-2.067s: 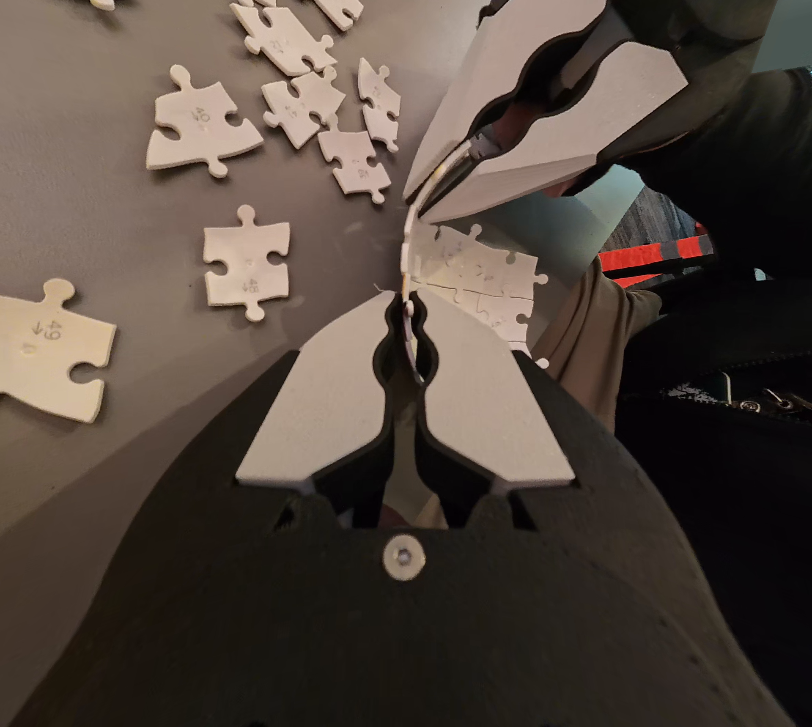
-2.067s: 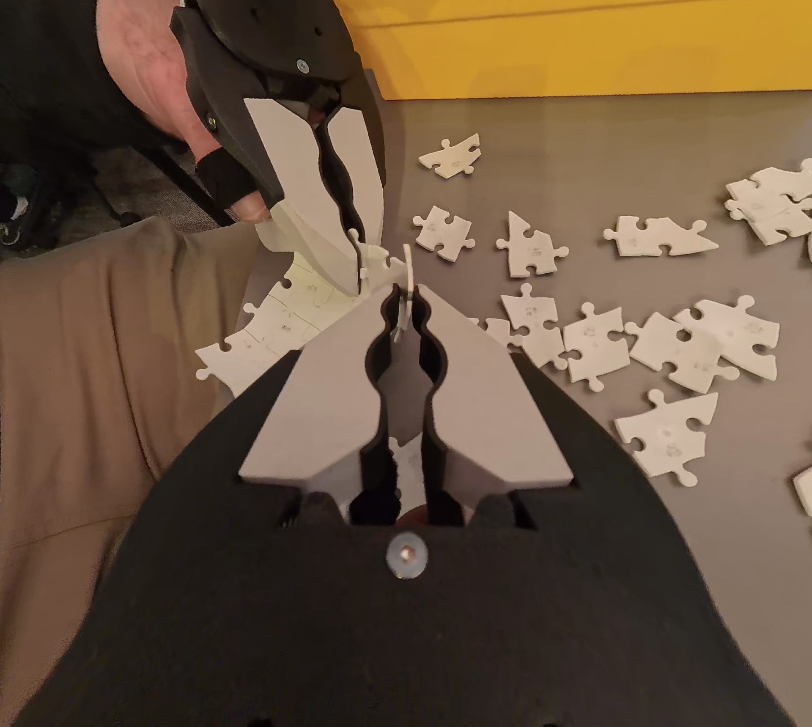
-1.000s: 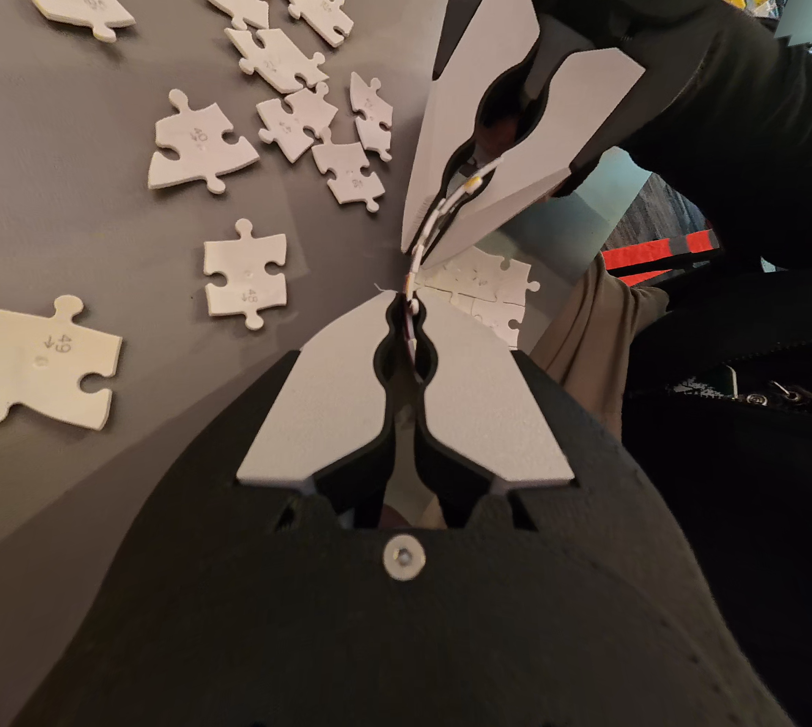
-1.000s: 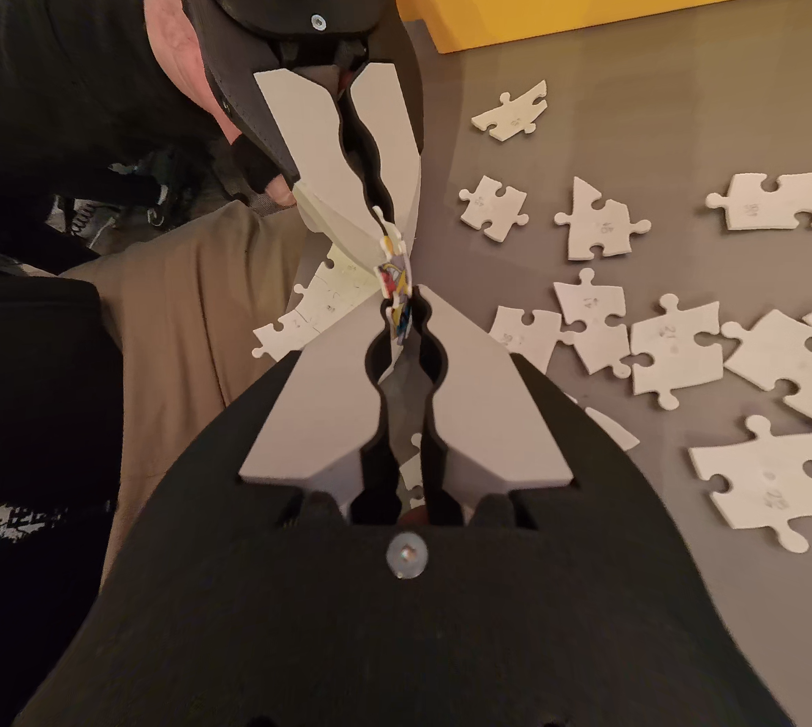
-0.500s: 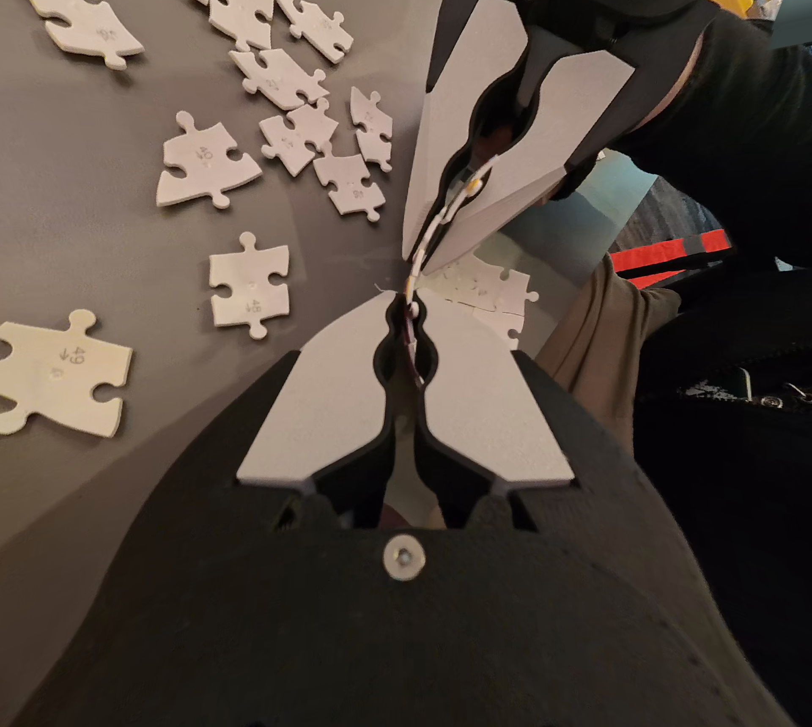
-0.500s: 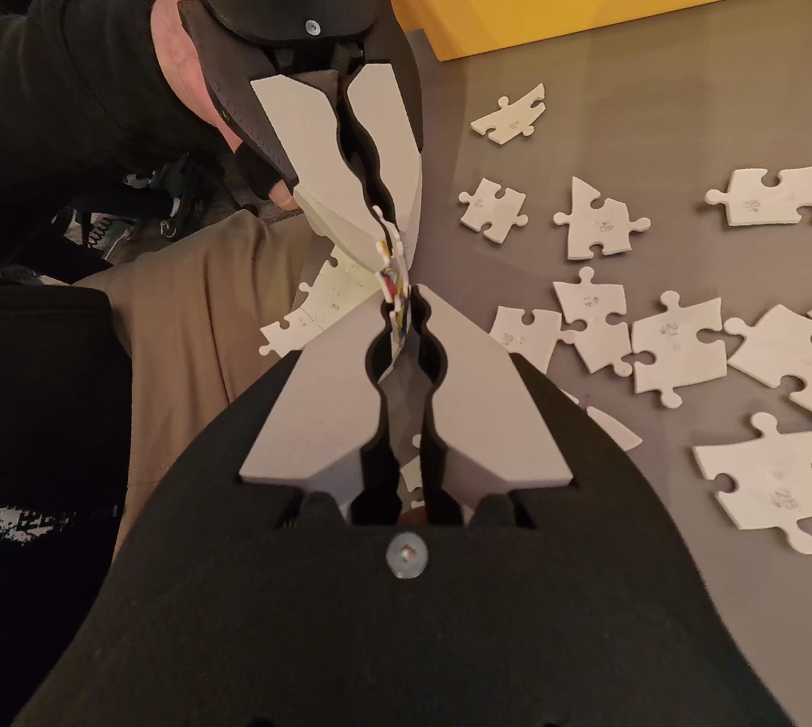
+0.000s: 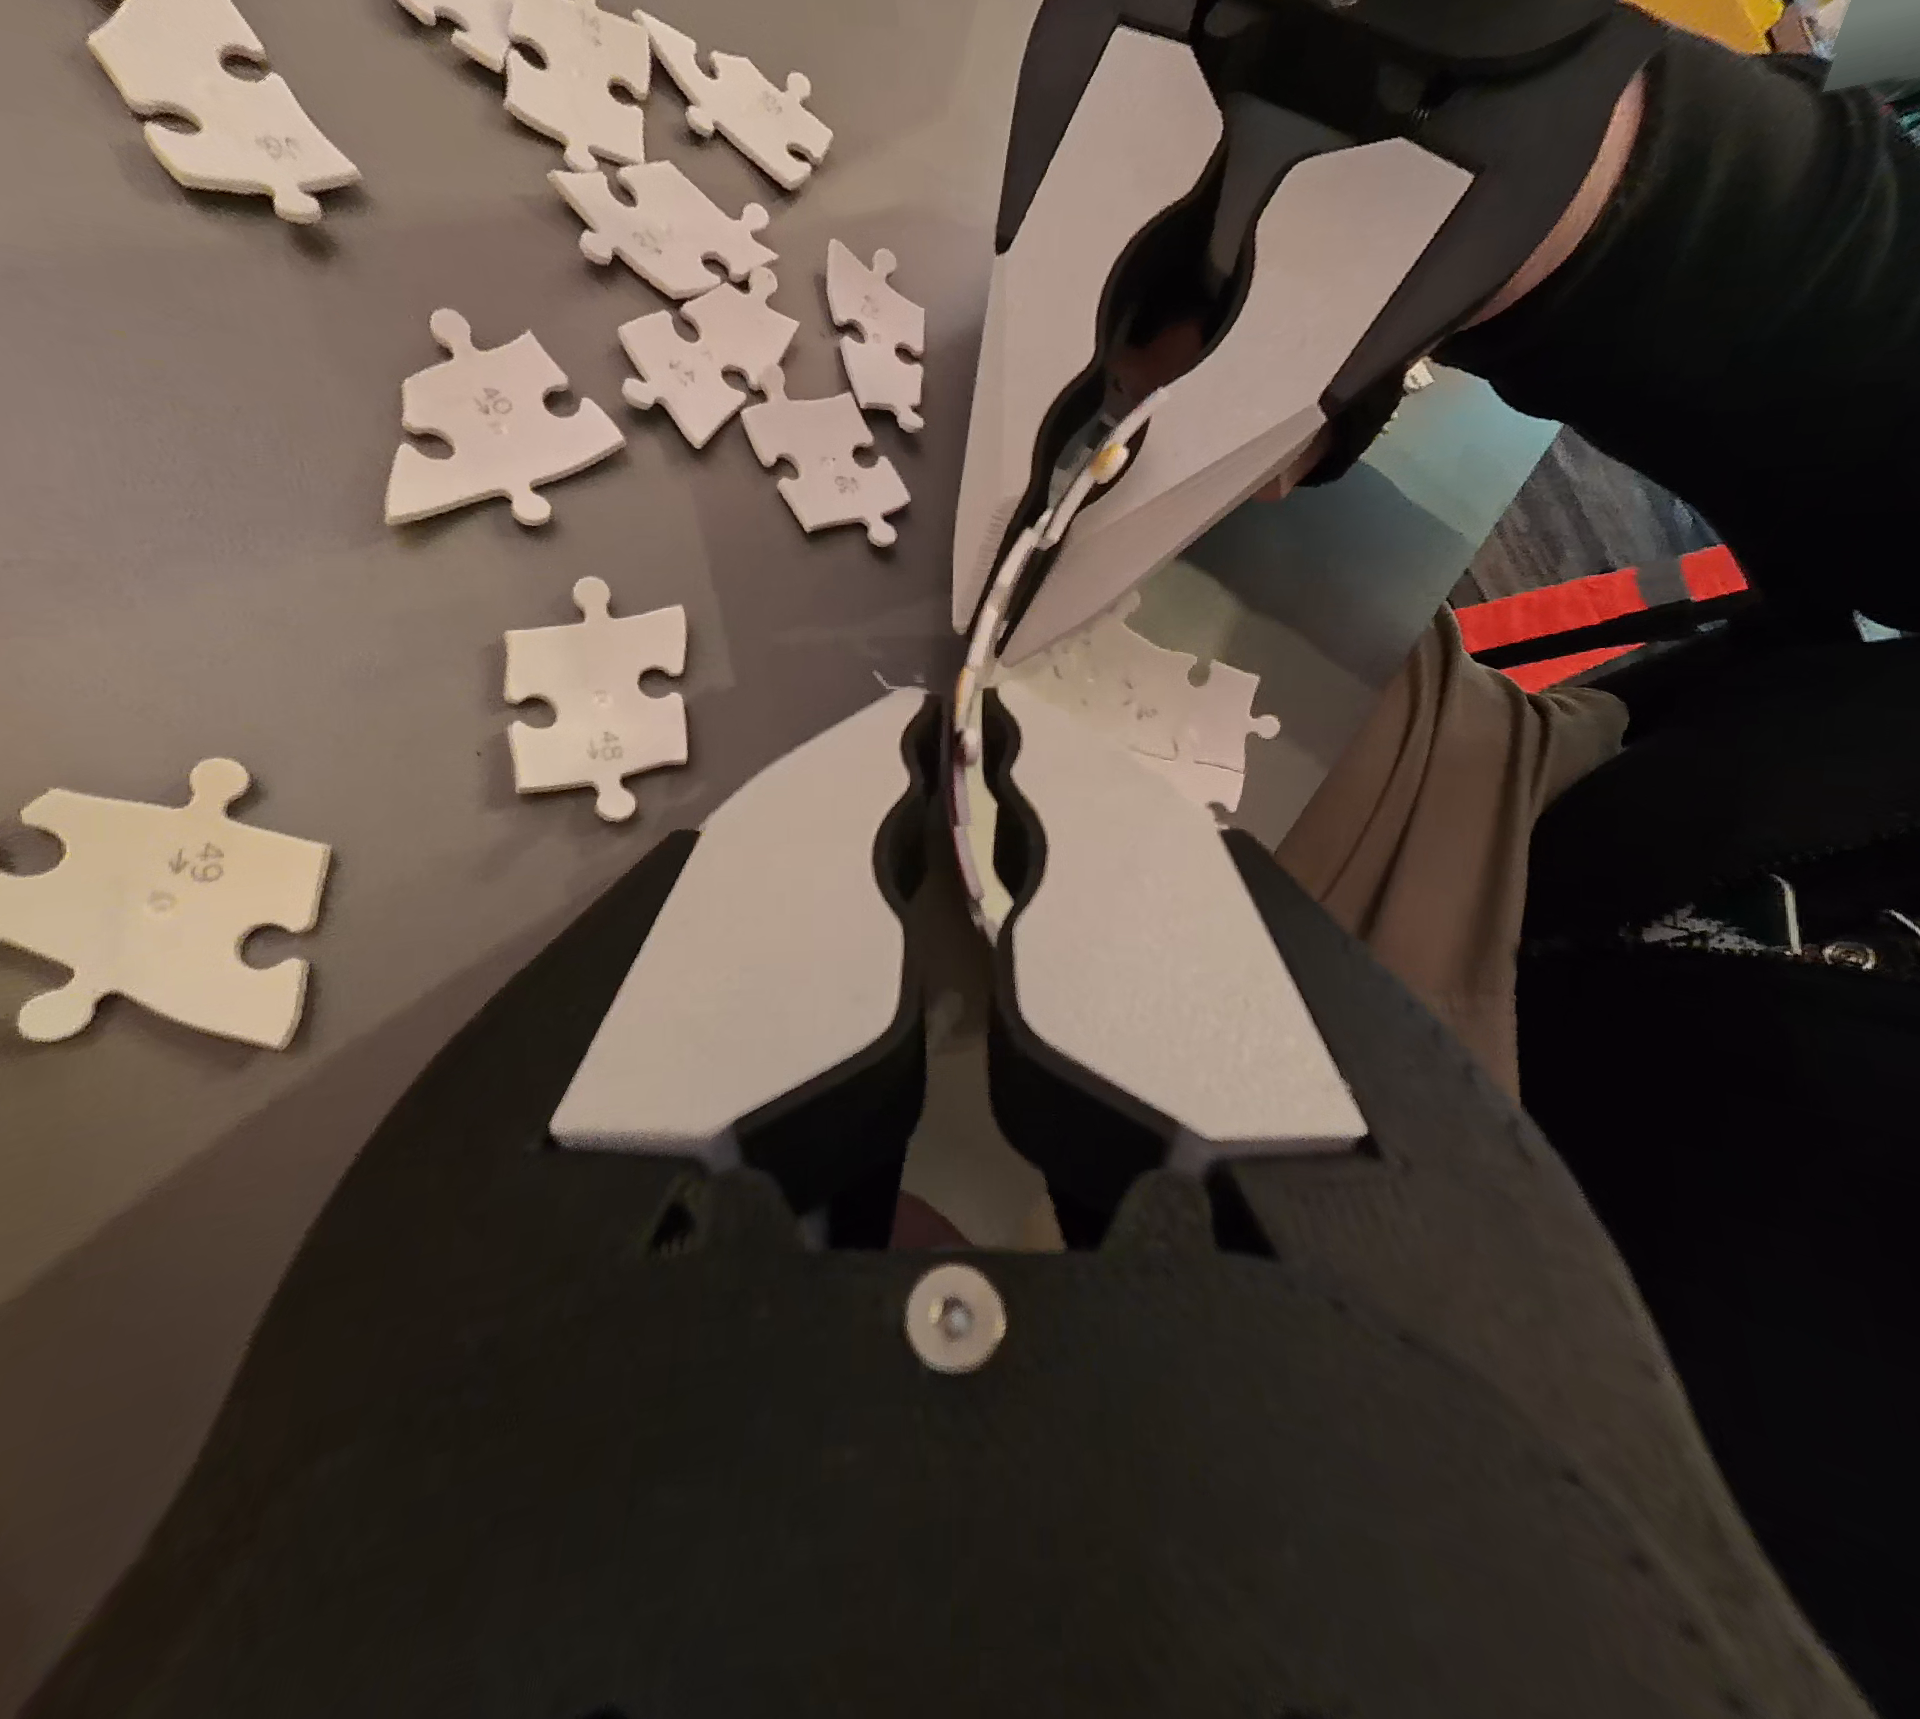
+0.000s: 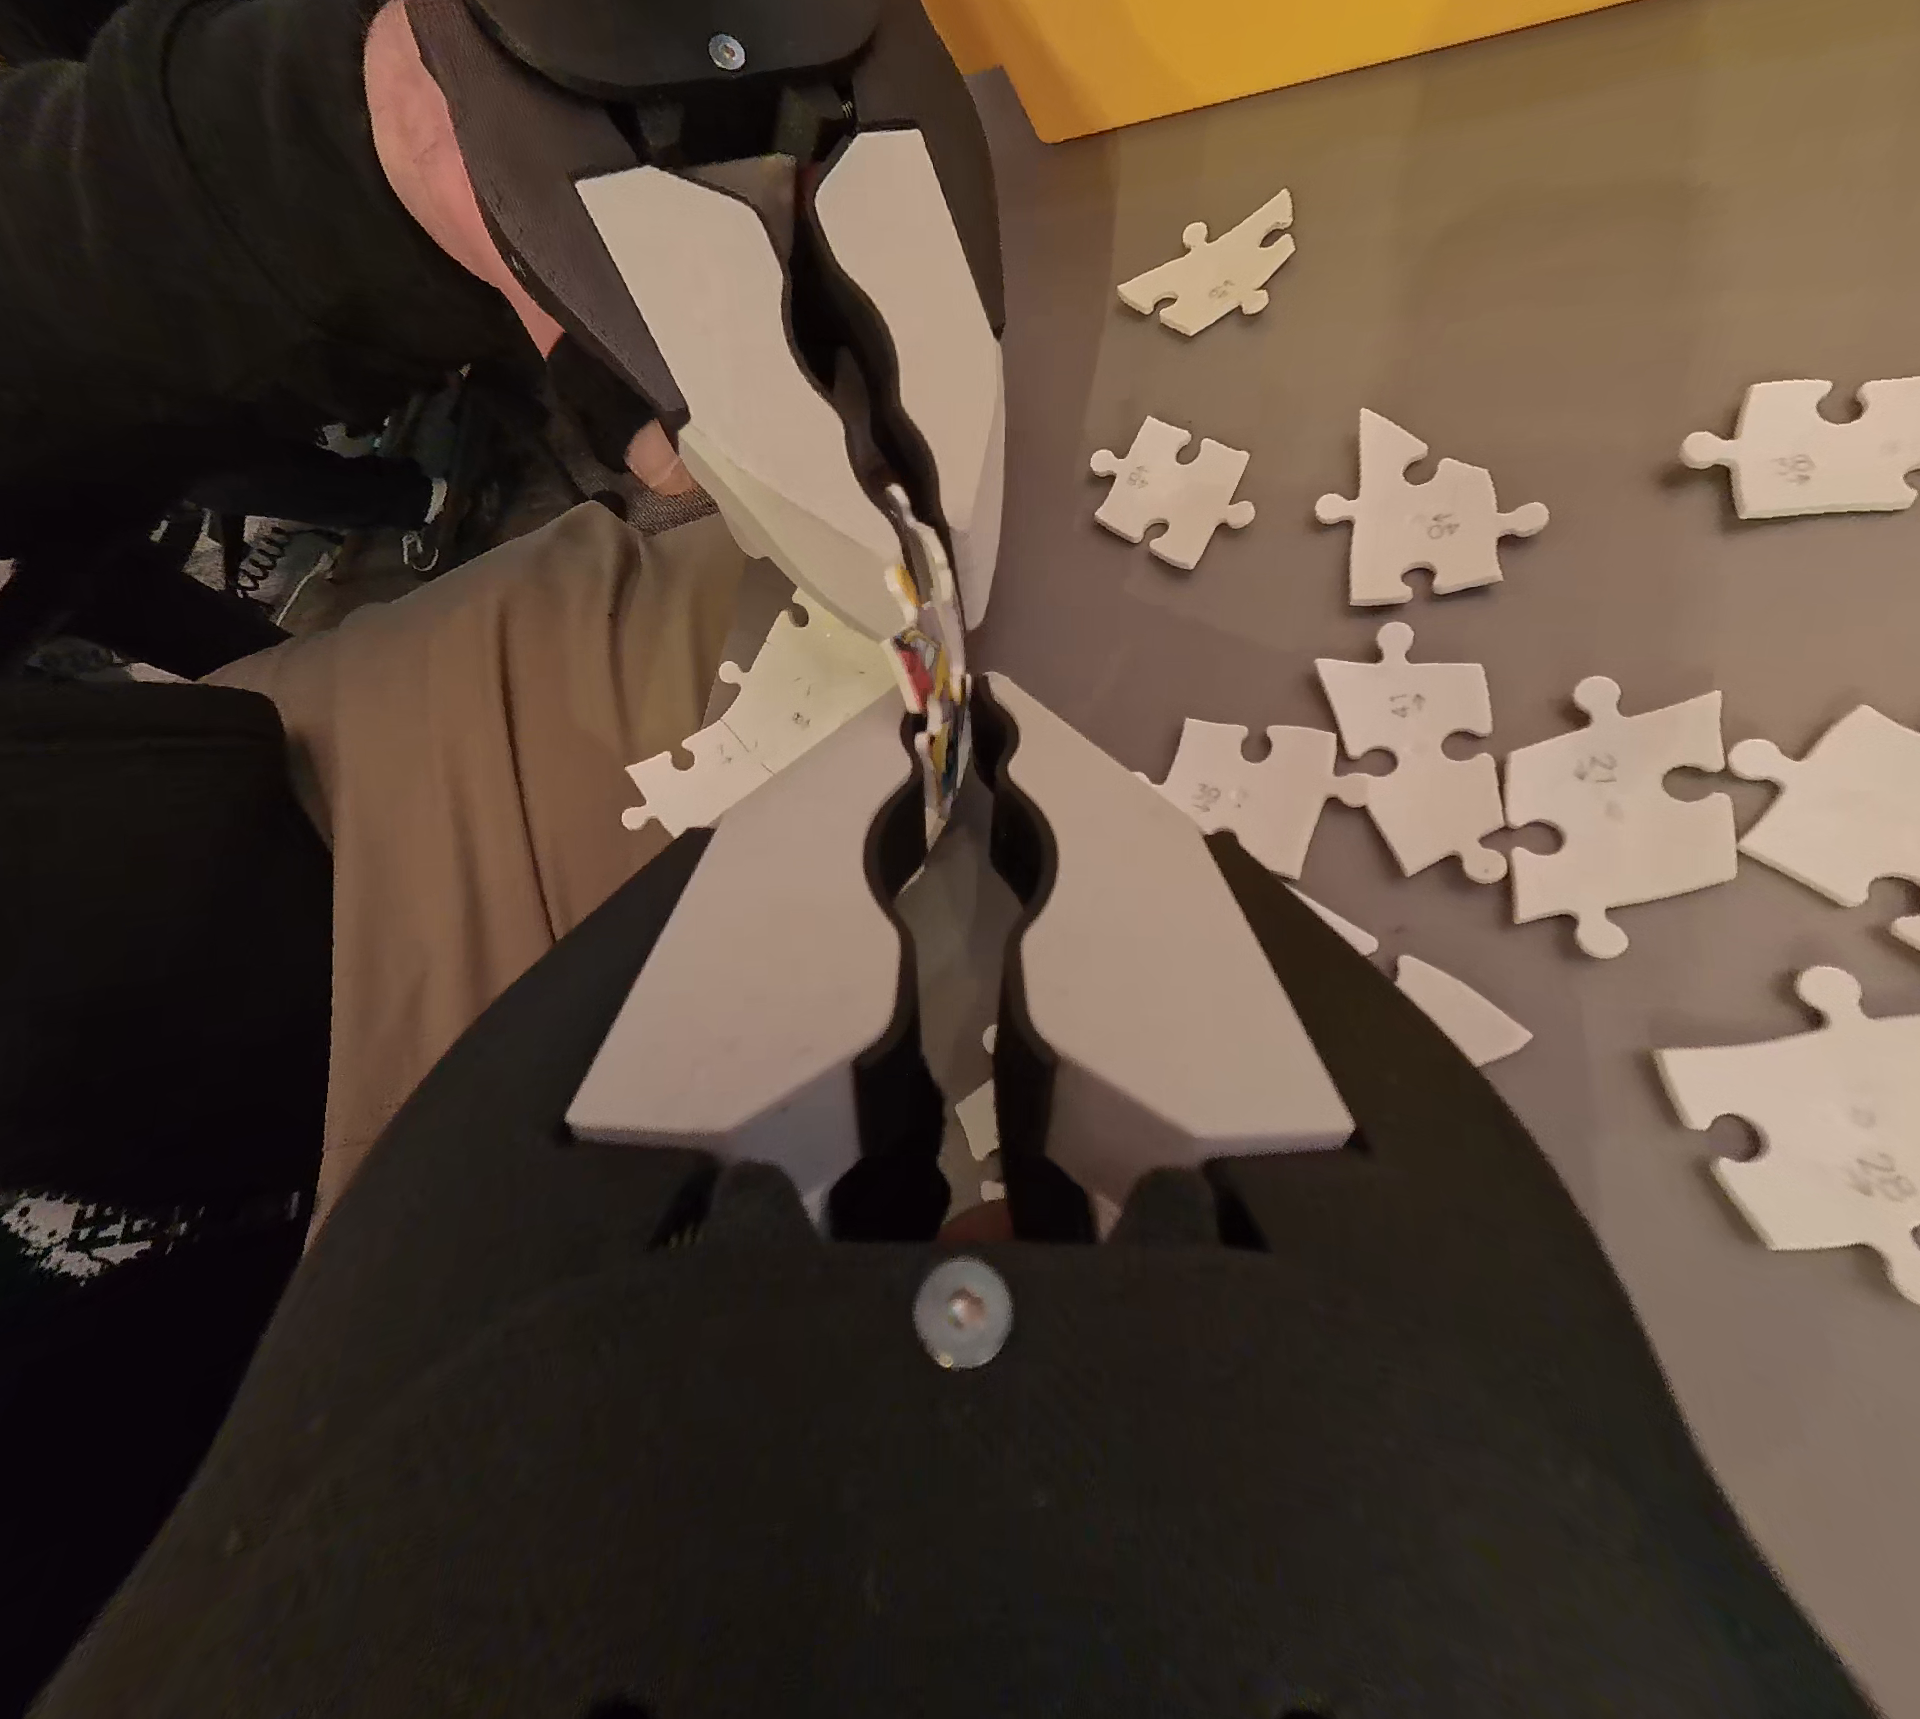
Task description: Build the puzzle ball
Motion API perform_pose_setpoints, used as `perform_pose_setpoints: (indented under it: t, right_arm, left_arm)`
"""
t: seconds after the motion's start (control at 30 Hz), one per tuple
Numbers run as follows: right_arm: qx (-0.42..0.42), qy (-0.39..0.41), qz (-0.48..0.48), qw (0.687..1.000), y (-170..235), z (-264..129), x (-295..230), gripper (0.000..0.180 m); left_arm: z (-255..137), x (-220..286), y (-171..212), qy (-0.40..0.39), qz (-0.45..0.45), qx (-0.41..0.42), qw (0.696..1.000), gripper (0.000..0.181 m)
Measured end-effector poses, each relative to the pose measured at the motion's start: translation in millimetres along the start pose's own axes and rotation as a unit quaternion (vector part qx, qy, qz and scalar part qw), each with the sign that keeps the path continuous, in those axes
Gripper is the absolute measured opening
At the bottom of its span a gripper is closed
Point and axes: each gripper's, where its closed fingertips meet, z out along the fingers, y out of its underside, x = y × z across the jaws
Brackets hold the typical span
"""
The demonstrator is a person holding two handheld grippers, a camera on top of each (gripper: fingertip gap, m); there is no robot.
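Nearest, the left gripper has its jaws clamped on a curved puzzle piece held edge-on, long axis running forward. Directly beyond, tip to tip, the right gripper pinches a second curved piece, their edges meeting between the tips. Farther off, loose white pieces lie scattered on the grey counter; a joined section sits below.

2 wrist cams, each looking fwd along own tool, close-up, facing each other; both share tool tips, grey surface w/ loose pieces.
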Motion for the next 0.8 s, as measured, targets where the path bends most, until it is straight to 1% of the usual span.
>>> perform_pose_setpoints:
  t: [0.07, 0.27, 0.4, 0.53, 0.73, 0.8]
  right_arm:
    - [0.0, 0.0, 0.001, 1.0, -0.1, 0.1, 0.2, 0.003]
    - [-0.003, -0.001, 0.005, 1.0, 0.7, 0.5, 0.5, 0.003]
    - [0.004, -0.003, 0.015, 1.0, -1.0, -1.4, 0.8, 0.003]
    - [0.001, -0.003, 0.028, 1.0, 1.6, -6.1, 2.0, 0.008]
    - [-0.005, 0.003, 0.032, 0.999, 5.3, -5.3, 3.1, 0.006]
    - [-0.009, 0.006, 0.03, 1.0, 6.1, -3.2, 3.0, 0.002]
  left_arm:
    - [-0.4, -0.1, -0.5, 0.0, 0.002, 0.002, 1.0, 0.004]
    - [-0.1, 0.4, 0.7, -0.005, 0.016, -0.008, 1.0, 0.003]
    - [-0.4, 0.5, -1.1, -0.002, 0.011, 0.001, 1.0, 0.003]
    - [-1.2, 0.6, -2.8, -0.009, 0.016, 0.003, 1.0, 0.003]
    - [-0.3, -0.6, -2.6, -0.008, 0.01, 0.007, 1.0, 0.003]
    - [0.1, -0.6, -2.1, -0.007, 0.009, 0.007, 1.0, 0.003]
